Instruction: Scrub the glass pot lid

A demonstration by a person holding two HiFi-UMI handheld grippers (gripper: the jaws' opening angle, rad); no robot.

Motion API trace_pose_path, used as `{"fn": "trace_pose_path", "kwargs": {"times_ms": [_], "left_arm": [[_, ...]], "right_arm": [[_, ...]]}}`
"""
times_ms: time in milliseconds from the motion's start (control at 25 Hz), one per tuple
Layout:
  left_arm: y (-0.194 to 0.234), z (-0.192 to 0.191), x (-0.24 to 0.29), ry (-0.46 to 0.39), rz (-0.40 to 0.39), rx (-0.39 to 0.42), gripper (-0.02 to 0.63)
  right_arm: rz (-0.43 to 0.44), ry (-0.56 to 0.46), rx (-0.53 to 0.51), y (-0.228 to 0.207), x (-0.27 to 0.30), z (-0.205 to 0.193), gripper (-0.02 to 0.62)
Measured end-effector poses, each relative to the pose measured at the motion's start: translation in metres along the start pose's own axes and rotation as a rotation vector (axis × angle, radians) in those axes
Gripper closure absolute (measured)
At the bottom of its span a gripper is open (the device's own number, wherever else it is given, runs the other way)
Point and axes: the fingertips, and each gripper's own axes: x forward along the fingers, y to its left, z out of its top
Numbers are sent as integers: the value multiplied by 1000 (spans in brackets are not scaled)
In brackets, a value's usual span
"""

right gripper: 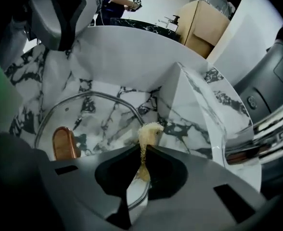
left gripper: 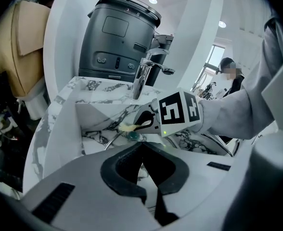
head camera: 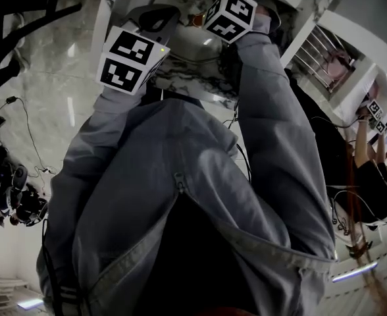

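Sink [right gripper: 132, 57]: holds the glass pot lid [right gripper: 98, 114], lying flat.
Right gripper [right gripper: 144, 153]: clenched on yellow scrub pad [right gripper: 148, 131] above lid.
Left gripper [left gripper: 142, 150]: jaws together, seemingly empty.
Head view: sleeves [head camera: 272, 110] hide the sink.

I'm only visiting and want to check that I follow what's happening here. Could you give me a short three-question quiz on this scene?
1. True or false: the right hand-held gripper pinches a yellow scrub pad.
2. Where does the glass pot lid lie? A) in the marble sink B) on a shelf C) on a chair
3. Fill in: the jaws of the left hand-held gripper are ____ (open or shut).
Key: 1 true; 2 A; 3 shut.
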Motion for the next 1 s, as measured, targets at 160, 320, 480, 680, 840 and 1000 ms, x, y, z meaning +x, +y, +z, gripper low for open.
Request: {"fn": "trace_pose_path", "kwargs": {"times_ms": [160, 320, 480, 680, 840, 1000], "left_arm": [[2, -5, 8, 23, -5, -9, 591], [1, -13, 22, 58, -20, -6, 591], [-3, -21, 32, 84, -34, 1, 591], [-11, -24, 32, 89, -54, 11, 591], [-16, -29, 29, 93, -60, 17, 591], [-23, -32, 25, 86, -64, 24, 591]], "right_arm": [[-7, 30, -35, -3, 16, -4, 546], [36, 48, -50, 1, 25, -6, 545], [72, 63, -67, 10, 24, -7, 546], [257, 89, -77, 46, 5, -6, 545], [335, 84, -62, 60, -15, -2, 546], [378, 61, -59, 74, -38, 5, 548]]}}
